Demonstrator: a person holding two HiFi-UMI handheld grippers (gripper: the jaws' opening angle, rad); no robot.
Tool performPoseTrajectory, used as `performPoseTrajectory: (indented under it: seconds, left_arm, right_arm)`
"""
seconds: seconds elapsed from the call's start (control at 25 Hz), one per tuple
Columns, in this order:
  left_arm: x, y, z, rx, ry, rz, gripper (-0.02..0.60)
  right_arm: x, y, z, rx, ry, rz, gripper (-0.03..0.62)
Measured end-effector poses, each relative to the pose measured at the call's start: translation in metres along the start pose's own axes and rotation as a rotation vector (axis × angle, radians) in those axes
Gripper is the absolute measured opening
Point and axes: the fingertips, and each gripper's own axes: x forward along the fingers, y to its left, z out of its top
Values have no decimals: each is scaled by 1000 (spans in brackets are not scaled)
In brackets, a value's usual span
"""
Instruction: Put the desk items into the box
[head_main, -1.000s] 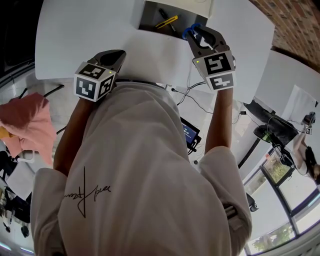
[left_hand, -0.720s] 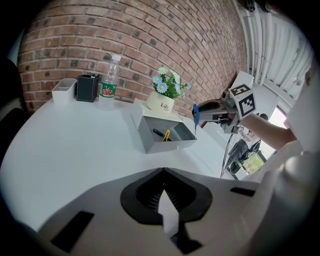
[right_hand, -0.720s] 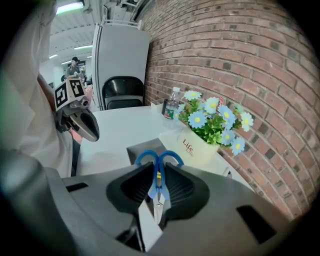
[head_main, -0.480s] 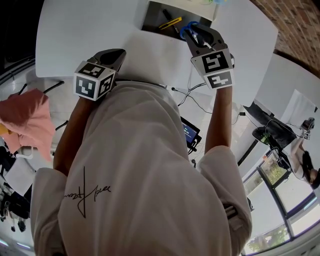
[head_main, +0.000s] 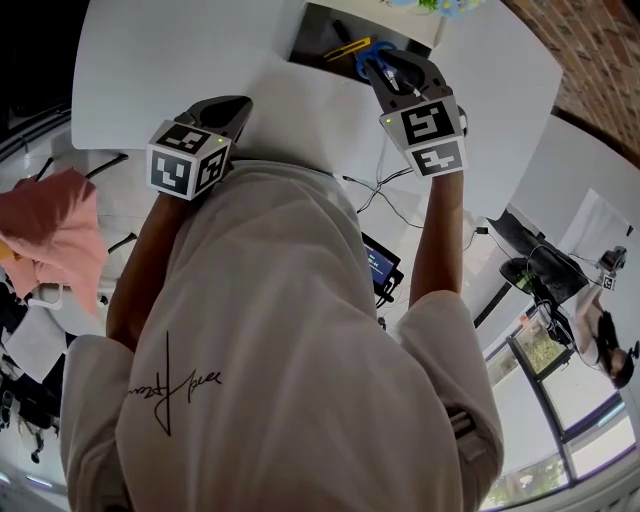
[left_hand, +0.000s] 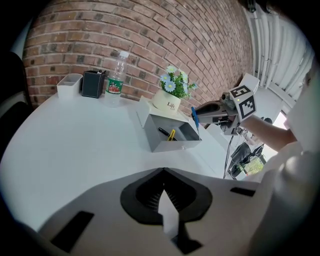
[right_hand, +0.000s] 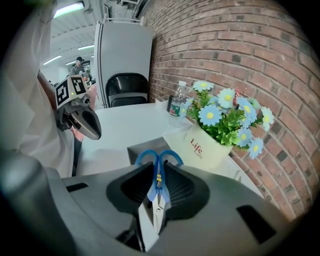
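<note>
A grey open box (head_main: 312, 28) stands on the white table (head_main: 170, 50); a yellow cutter (head_main: 347, 48) and a black pen (left_hand: 163, 131) lie inside it. My right gripper (head_main: 388, 68) is shut on blue-handled scissors (head_main: 363, 63) and holds them over the box's near right edge. In the right gripper view the scissors (right_hand: 159, 161) stick out between the jaws, handles forward, above the box (right_hand: 145, 150). My left gripper (head_main: 226, 112) hovers over bare table to the box's left, shut with nothing in it.
A white flower pot (right_hand: 210, 147) with blue daisies stands just behind the box. Further back along the brick wall are a water bottle (left_hand: 116, 80), a black holder (left_hand: 93, 83) and a white container (left_hand: 68, 86). Cables (head_main: 385, 190) hang off the table's near edge.
The right gripper has edged the scissors a little further over the box's opening. The left gripper has stayed where it was.
</note>
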Motion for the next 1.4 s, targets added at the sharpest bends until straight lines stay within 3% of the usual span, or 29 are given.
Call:
performPoseTrajectory:
  seconds: [1.4]
  left_arm:
    - [7, 9, -1, -48, 16, 11, 5]
  right_arm:
    - [34, 4, -11, 17, 76, 82, 97]
